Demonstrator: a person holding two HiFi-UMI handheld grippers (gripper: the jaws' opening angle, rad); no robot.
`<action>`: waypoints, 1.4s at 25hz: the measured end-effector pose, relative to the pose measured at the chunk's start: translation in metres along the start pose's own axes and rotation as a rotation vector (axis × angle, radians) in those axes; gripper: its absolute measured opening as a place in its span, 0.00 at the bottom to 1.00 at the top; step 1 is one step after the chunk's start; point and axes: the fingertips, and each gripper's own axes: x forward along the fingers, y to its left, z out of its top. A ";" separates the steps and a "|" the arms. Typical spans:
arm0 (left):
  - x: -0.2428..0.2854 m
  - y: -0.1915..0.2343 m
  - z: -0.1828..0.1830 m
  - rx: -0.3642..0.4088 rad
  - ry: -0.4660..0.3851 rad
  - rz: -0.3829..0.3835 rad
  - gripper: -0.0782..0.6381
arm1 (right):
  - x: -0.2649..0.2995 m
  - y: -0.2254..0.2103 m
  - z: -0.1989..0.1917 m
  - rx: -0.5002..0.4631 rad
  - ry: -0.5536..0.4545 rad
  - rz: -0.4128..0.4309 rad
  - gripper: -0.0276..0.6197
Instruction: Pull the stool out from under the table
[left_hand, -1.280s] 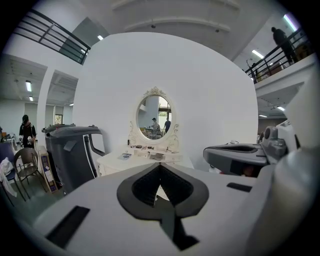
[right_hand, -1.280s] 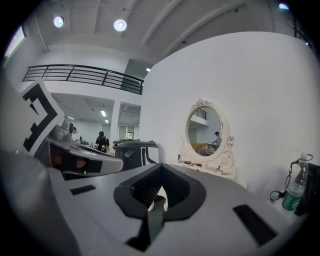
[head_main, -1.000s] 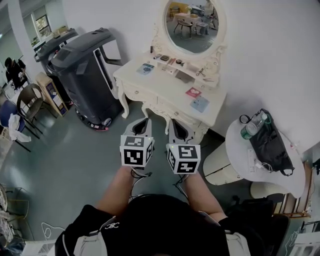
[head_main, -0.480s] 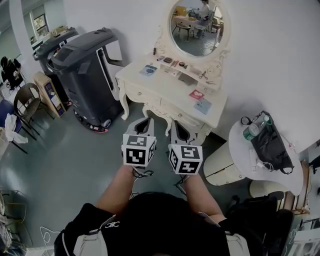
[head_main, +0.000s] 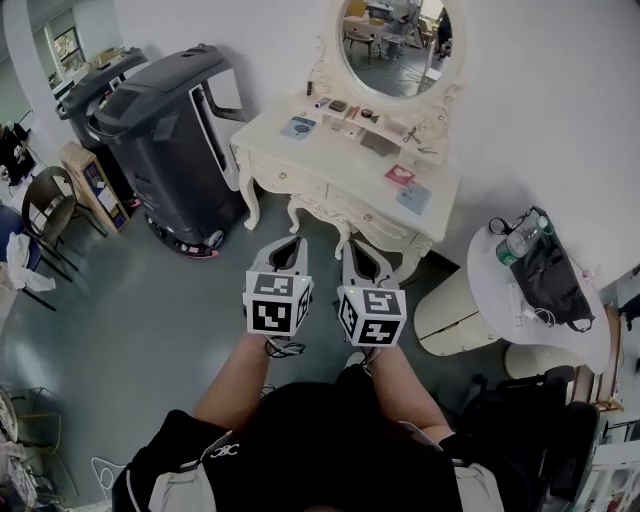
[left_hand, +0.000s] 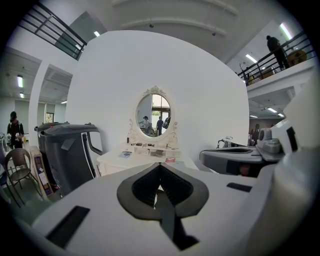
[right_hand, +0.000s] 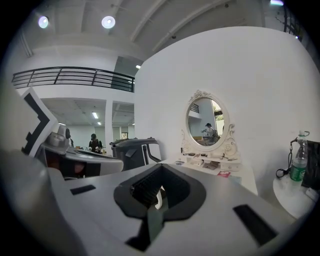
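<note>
A cream dressing table (head_main: 345, 165) with an oval mirror (head_main: 392, 40) stands against the white wall ahead. To its right a cream drum-shaped stool (head_main: 448, 308) sits on the floor, partly tucked beneath a round white side table (head_main: 500, 310). My left gripper (head_main: 290, 243) and right gripper (head_main: 354, 245) are held side by side in the air, short of the dressing table's front legs and touching nothing. Both are shut and hold nothing. The left gripper (left_hand: 160, 165) sees the dressing table (left_hand: 131, 161) over its jaws. The right gripper (right_hand: 161, 167) sees the same dressing table (right_hand: 220, 173).
A large dark grey machine (head_main: 160, 135) stands just left of the dressing table. The side table carries a black bag (head_main: 548, 280) and a bottle (head_main: 517, 240). Chairs (head_main: 50, 215) and a small shelf unit (head_main: 85, 175) line the far left. Grey floor (head_main: 150, 310) lies below my grippers.
Both grippers have moved a little forward and down toward the dressing table, staying shut. The table and the round side table sit slightly further right in the head view.
</note>
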 end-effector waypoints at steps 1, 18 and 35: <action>0.001 0.004 -0.001 -0.002 0.003 0.003 0.11 | 0.003 0.003 0.000 0.005 0.000 0.006 0.05; 0.121 0.039 0.037 0.035 0.022 0.039 0.11 | 0.122 -0.060 0.032 0.002 -0.020 0.043 0.05; 0.223 0.035 0.051 0.067 0.094 0.025 0.11 | 0.196 -0.139 0.034 0.068 0.031 0.027 0.05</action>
